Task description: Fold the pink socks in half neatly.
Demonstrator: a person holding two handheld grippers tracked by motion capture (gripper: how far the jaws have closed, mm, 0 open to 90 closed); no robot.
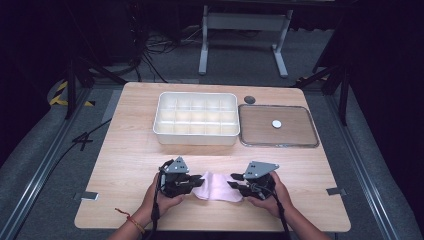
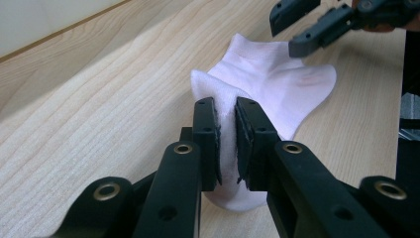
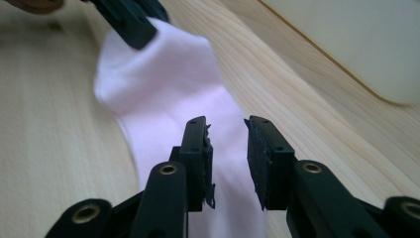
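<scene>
— What else is on the table (image 1: 125, 165) besides the work?

— At the far side sits a white divided tray (image 1: 195, 118), its little compartments all bare as far as I can see from here. Just to its right lies a flat clear lid (image 1: 278, 126) with a small white disc (image 1: 276, 123) resting on it, and a dark round spot (image 1: 249, 99) sits on the wood just behind that lid. All of it is well apart from the hands; nothing lies between them and the tray.

— And the sock?

— The pale pink sock (image 1: 217, 187) lies flat near the front edge, between the two grippers. It is an ankle sock, soft and smooth, slightly curved, with a faint fold across it.

— Who has hold of it?

— The left gripper (image 2: 227, 144) does: its pads are pinched on one end, with the fabric bunched up between them. The right gripper (image 3: 228, 158) hovers at the other end with its jaws apart, the cloth showing in the gap but not pressed.
</scene>
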